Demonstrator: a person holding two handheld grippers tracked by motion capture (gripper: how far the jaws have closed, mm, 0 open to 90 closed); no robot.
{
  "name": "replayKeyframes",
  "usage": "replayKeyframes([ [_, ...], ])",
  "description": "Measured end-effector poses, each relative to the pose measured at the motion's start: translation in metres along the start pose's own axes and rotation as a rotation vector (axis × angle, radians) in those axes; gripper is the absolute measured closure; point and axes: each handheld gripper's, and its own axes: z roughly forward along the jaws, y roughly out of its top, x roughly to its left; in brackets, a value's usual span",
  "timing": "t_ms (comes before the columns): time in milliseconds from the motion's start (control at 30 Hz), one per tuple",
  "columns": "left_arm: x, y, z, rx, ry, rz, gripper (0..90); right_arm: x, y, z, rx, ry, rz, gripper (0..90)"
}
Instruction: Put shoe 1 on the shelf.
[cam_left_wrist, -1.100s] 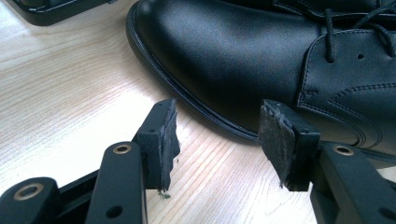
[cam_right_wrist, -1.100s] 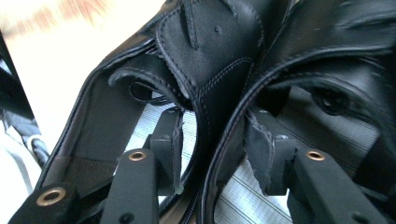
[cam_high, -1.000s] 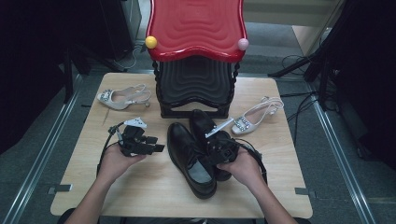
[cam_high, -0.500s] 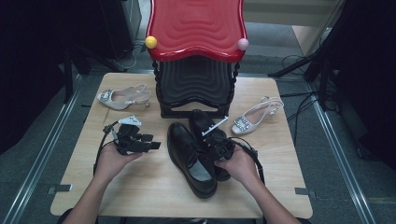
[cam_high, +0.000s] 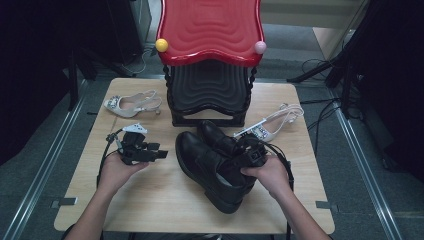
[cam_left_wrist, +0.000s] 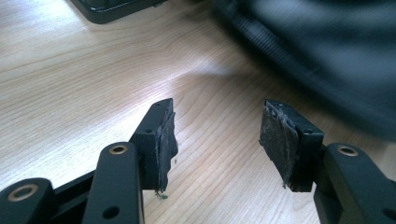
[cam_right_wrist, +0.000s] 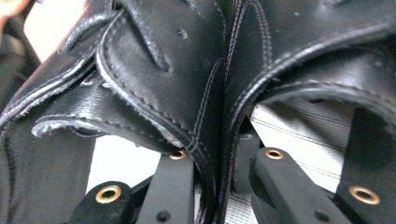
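on the table, right tool (cam_high: 248, 152) grips both black shoes (cam_high: 210, 162); left tool (cam_high: 159, 154) gapes.

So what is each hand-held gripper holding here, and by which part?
The right hand-held gripper pinches the two black shoes together by their adjoining collar edges. The left hand-held gripper is open, holding nothing.

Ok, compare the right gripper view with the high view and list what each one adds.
Right gripper view: the right hand-held gripper has its jaws pinching together the touching collars of both black shoes, stitching visible.

High view: the red and black rack, two silver sandals, the wooden table and the left hand-held gripper lying apart from the shoes.

Both: the black shoes in the right hand-held gripper.
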Motion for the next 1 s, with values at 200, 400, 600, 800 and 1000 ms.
replayKeyframes([
  [200, 0.004, -0.001, -0.002, -0.003, 0.009, -0.007, 45.7, 0.008, -0.004, -0.02, -0.042, 0.073, 0.006, 82.7],
  [400, 0.003, -0.001, -0.001, 0.001, 0.013, -0.002, 45.9, 0.015, 0.001, -0.042, -0.118, 0.127, 0.0, 82.6],
  [600, 0.002, -0.001, 0.001, 0.01, 0.01, 0.004, 45.9, 0.021, 0.015, -0.065, -0.225, 0.137, -0.005, 82.5],
  [800, 0.002, -0.001, 0.001, 0.007, 0.008, 0.004, 46.0, 0.017, 0.039, -0.078, -0.325, 0.111, 0.036, 82.5],
  [1000, 0.003, -0.001, 0.003, 0.017, 0.003, 0.004, 45.9, 0.008, 0.065, -0.081, -0.426, 0.022, 0.11, 82.4],
])
